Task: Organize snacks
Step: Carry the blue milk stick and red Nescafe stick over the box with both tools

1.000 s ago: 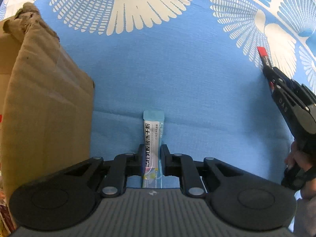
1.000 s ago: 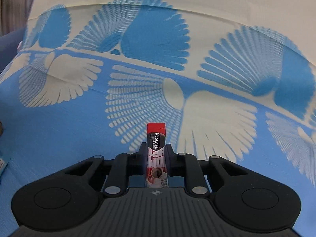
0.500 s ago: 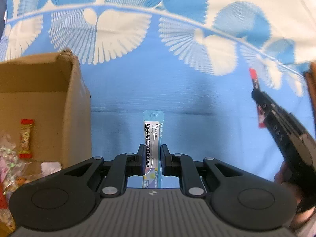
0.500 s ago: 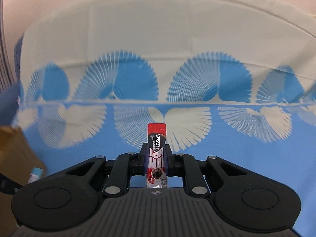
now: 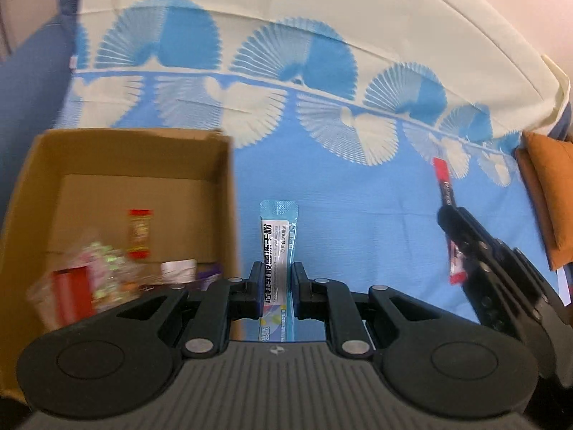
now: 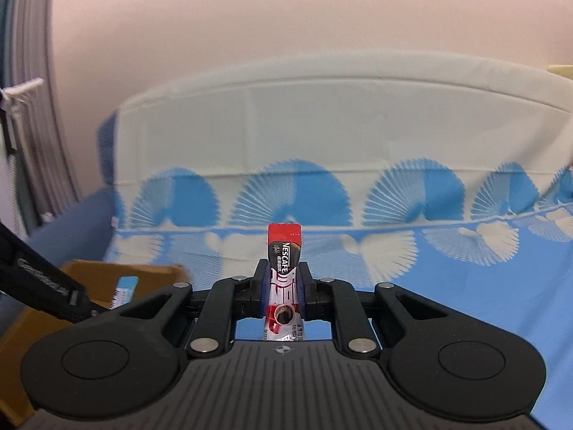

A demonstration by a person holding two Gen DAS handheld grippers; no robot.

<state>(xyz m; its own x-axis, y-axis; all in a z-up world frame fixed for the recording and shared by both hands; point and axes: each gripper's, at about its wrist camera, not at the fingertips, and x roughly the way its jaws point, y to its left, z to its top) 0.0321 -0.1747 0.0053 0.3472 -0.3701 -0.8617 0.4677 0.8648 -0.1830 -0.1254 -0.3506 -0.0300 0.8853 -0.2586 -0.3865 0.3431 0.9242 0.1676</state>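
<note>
Cloth (image 5: 358, 222): blue with white fan print, cream border at the far edge; it covers the surface under both your hands.
Box (image 5: 218, 193): open cardboard, standing on the cloth to your left; its right wall is just beside the left hand-held gripper.
Box contents: a red-ended wrapper (image 5: 139, 233) lies flat on the floor of the box; nearer you is a blurred heap of clear and red packets (image 5: 89, 276).
Cushion (image 5: 548, 197): orange, at the cloth's right edge.
Left hand-held gripper (image 5: 275, 288): yours, closed on a blue stick (image 5: 277, 236), which stands upright between the pads above the cloth, outside the box.
Right hand-held gripper (image 6: 283, 288): yours, closed on a red Nescafe stick (image 6: 284, 261), upright between the pads, above the cloth and well right of the box.
</note>
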